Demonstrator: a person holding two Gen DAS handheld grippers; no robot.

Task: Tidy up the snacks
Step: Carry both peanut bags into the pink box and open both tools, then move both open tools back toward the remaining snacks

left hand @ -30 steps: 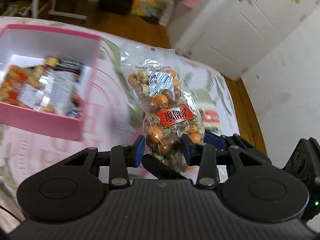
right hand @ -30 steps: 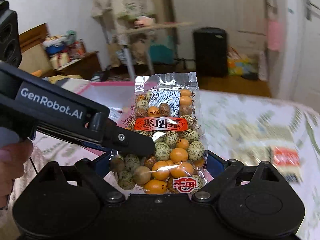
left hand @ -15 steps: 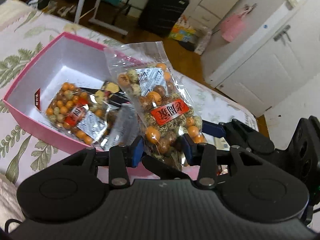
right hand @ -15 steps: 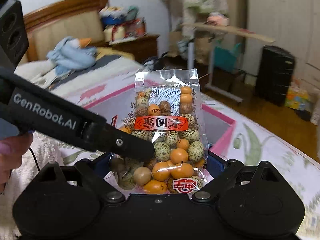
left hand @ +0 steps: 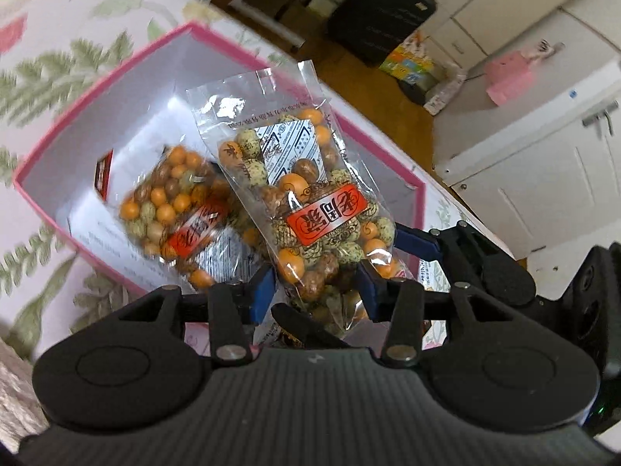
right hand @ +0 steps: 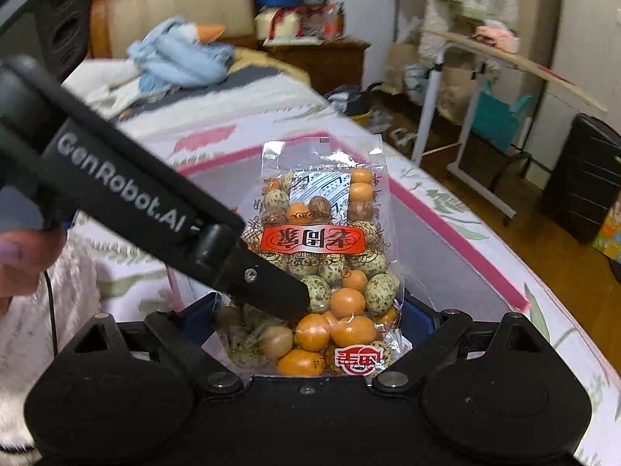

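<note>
A clear bag of orange and speckled coated nuts with a red label (left hand: 310,209) is held upright by both grippers over the pink box (left hand: 97,89). My left gripper (left hand: 316,291) is shut on the bag's lower end. My right gripper (right hand: 310,322) is shut on the same bag (right hand: 322,256), and the left gripper's arm crosses in front of it. A second nut bag (left hand: 174,213) lies inside the box with other packets. The box's pink rim (right hand: 458,240) shows behind the bag in the right wrist view.
The box sits on a floral bedspread (left hand: 46,58). A black suitcase (left hand: 380,11) and white cabinets (left hand: 543,136) stand on the wooden floor beyond. A blue plush toy (right hand: 182,54) lies on the bed, with a nightstand (right hand: 318,54) and a white rack (right hand: 465,116) behind.
Both grippers have carried the nut bag leftward from beside the box to over its open inside. The view has tilted downward into the box.
</note>
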